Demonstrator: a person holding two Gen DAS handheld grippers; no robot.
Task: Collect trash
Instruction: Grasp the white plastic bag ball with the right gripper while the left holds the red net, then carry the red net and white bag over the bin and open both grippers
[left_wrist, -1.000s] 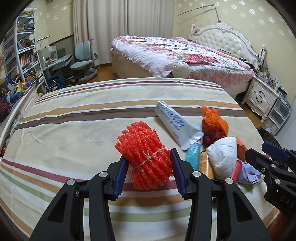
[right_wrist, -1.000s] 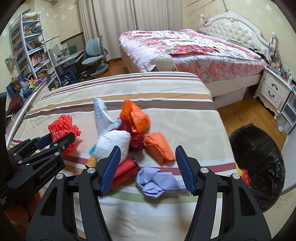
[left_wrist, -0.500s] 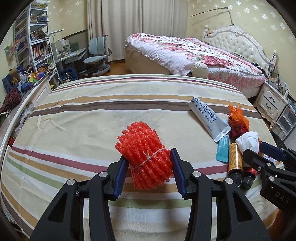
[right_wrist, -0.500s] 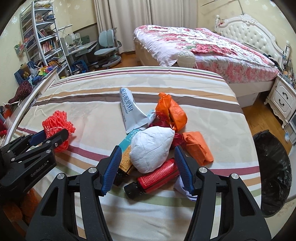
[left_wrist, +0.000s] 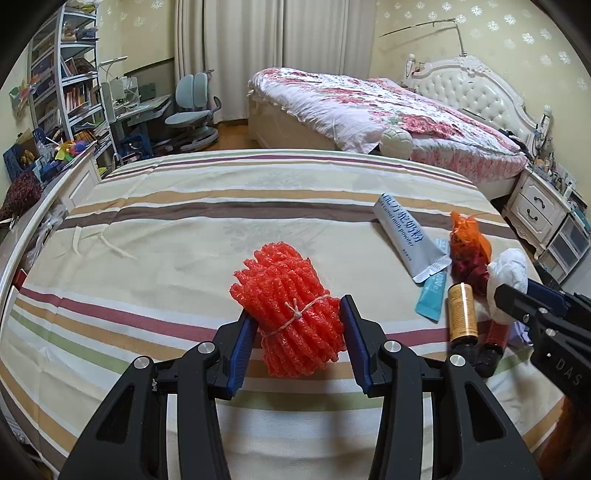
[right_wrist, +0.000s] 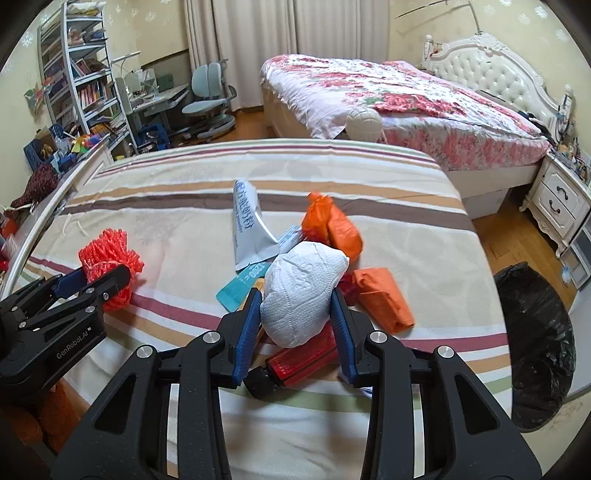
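Trash pile on the striped bed (right_wrist: 155, 192): right gripper (right_wrist: 295, 325) has jaws clamped on the white paper wad (right_wrist: 301, 291), left gripper (left_wrist: 297, 332) grips the red foam net bundle (left_wrist: 291, 306), black trash bag (right_wrist: 535, 339) waiting floor-side, nearer the right hand.

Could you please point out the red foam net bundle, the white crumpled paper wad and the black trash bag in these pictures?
red foam net bundle (left_wrist: 295, 310): left wrist view, middle of the bundle near its string tie.
white crumpled paper wad (right_wrist: 301, 291): right wrist view, centre of its embossed face.
black trash bag (right_wrist: 535, 343): right wrist view, inner black lining.
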